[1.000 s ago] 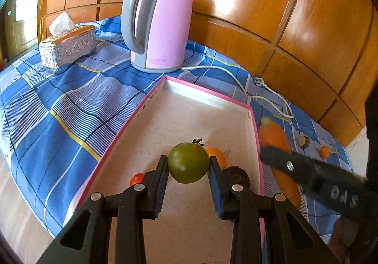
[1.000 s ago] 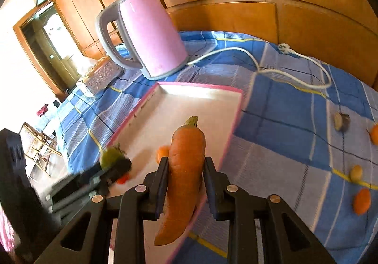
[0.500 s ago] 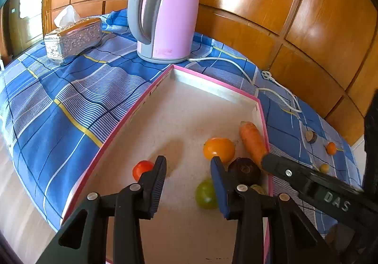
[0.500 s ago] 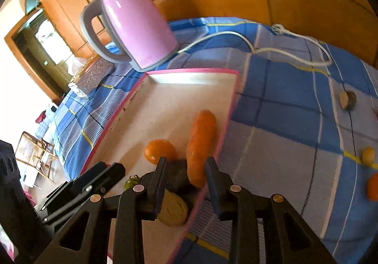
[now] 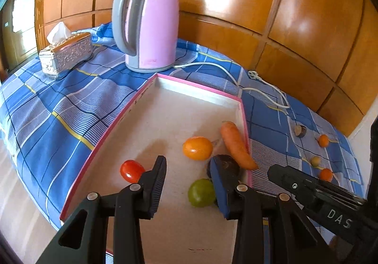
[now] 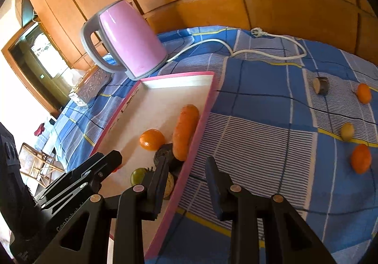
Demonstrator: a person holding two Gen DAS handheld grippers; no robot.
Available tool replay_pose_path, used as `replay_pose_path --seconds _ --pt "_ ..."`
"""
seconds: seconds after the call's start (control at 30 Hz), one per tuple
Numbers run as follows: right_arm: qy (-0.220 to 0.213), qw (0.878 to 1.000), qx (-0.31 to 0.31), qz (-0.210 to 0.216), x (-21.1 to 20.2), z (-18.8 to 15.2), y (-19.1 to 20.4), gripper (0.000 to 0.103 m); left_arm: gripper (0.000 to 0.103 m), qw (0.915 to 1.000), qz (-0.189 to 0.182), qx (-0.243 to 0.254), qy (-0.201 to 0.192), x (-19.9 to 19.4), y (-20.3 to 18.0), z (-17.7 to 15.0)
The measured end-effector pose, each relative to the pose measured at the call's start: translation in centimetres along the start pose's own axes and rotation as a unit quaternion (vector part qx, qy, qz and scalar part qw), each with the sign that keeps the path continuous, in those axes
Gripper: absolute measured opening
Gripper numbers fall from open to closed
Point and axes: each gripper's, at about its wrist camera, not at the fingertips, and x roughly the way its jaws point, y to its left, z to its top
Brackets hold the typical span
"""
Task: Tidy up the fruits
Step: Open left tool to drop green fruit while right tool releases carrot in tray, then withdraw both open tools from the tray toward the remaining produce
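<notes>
A pink-rimmed tray (image 5: pixel 165 117) holds a red tomato (image 5: pixel 132 170), an orange (image 5: pixel 198 148), a carrot (image 5: pixel 236 143), a dark fruit (image 5: pixel 226 163) and a green tomato (image 5: pixel 200 192). My left gripper (image 5: pixel 187 163) hovers open over the tray floor, with the green tomato just below its right finger and nothing between the pads. In the right wrist view the carrot (image 6: pixel 185 129) lies along the tray's right rim. My right gripper (image 6: pixel 186 161) stands open and empty over that rim and the cloth beside it.
A pink kettle (image 5: pixel 151 25) stands behind the tray, its white cord (image 5: pixel 259 91) trailing right. A silver tissue box (image 5: pixel 66 53) sits far left. On the blue checked cloth right of the tray lie two oranges (image 6: pixel 360 159), a yellowish fruit (image 6: pixel 347 131) and a dark cut piece (image 6: pixel 321 85).
The left gripper let go of the green tomato, which now lies in the tray. The right gripper let go of the carrot into the tray and shifted right over the rim.
</notes>
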Motion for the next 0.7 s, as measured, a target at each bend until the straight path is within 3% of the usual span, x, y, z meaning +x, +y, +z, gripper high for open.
replay_pose_path --seconds 0.7 --pt "-0.018 0.995 0.065 -0.073 -2.6 -2.4 -6.2 0.034 0.039 0.9966 -0.042 0.069 0.014 0.1 -5.7 -1.7"
